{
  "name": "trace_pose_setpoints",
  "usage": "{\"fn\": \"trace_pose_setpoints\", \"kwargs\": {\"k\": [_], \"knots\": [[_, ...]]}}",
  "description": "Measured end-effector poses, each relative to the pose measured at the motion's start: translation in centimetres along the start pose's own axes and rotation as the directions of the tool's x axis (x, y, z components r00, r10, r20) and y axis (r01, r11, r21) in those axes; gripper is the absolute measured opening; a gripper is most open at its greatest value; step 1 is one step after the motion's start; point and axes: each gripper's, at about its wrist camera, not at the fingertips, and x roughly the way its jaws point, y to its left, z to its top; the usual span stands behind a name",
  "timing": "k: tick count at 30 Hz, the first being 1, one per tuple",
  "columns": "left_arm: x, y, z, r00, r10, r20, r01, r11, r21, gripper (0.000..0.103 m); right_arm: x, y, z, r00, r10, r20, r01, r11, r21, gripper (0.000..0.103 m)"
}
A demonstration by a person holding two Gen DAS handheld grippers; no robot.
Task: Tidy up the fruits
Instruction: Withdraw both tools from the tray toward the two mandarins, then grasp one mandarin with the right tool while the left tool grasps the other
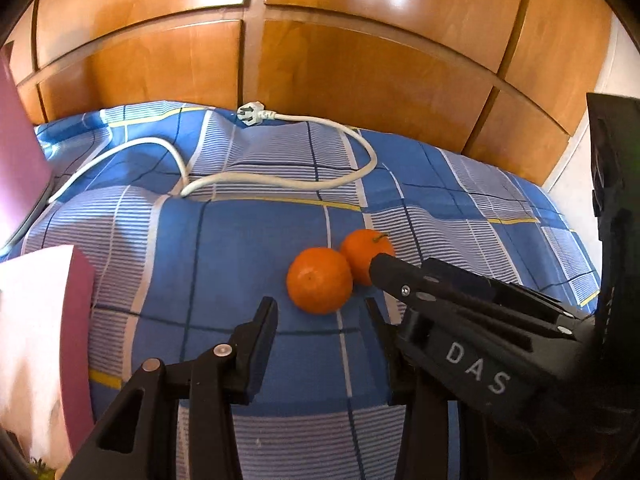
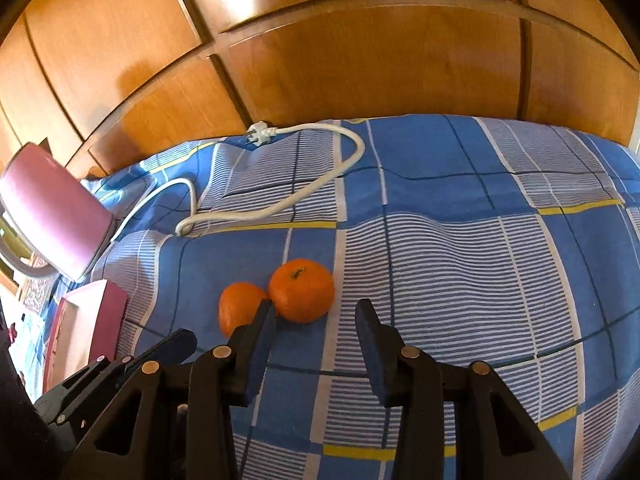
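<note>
Two orange mandarins lie touching on a blue checked bedsheet. In the left wrist view the near mandarin [image 1: 319,281] sits just ahead of my open left gripper [image 1: 322,308]. The stemmed mandarin [image 1: 366,252] lies behind it to the right, partly hidden by my right gripper's finger [image 1: 400,276]. In the right wrist view the stemmed mandarin [image 2: 302,290] lies just ahead of my open right gripper [image 2: 316,312]. The other mandarin [image 2: 238,306] lies left of it, partly behind my left fingertip [image 2: 264,316]. Both grippers are empty.
A white power cord [image 1: 280,178] with its plug [image 1: 250,114] loops across the sheet behind the fruit. A pink box [image 2: 90,320] and a pink appliance [image 2: 56,220] stand at the left. Wooden wardrobe doors [image 1: 340,60] rise behind the bed.
</note>
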Motion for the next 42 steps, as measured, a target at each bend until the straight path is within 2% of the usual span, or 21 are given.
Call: {"fn": "trace_pose_setpoints", "kwargs": {"k": [6, 10, 21, 34, 42], "knots": [[1.0, 0.2, 0.4, 1.000, -0.003, 0.002, 0.003, 1.000, -0.010, 0.042, 0.6, 0.1, 0.4, 1.000, 0.020, -0.006, -0.020, 1.000, 0.013, 0.042], [1.6, 0.5, 0.6, 1.000, -0.018, -0.003, 0.018, 1.000, -0.023, 0.038, 1.1, 1.2, 0.7, 0.999, 0.032, -0.009, -0.032, 0.999, -0.001, 0.042], [2.9, 0.6, 1.3, 0.999, -0.026, 0.028, 0.027, 0.999, -0.036, 0.038, 2.3, 1.1, 2.0, 1.000, 0.010, -0.004, -0.010, 1.000, 0.026, 0.042], [2.0, 1.7, 0.8, 0.999, -0.015, 0.029, 0.017, 0.997, -0.080, 0.036, 3.2, 1.6, 2.1, 0.999, 0.046, -0.021, -0.045, 0.998, 0.039, 0.043], [0.2, 2.8, -0.7, 1.000, -0.004, 0.022, 0.006, 0.993, -0.121, 0.035, 2.3, 2.0, 1.4, 0.999, 0.045, -0.015, -0.045, 0.999, 0.003, 0.039]]}}
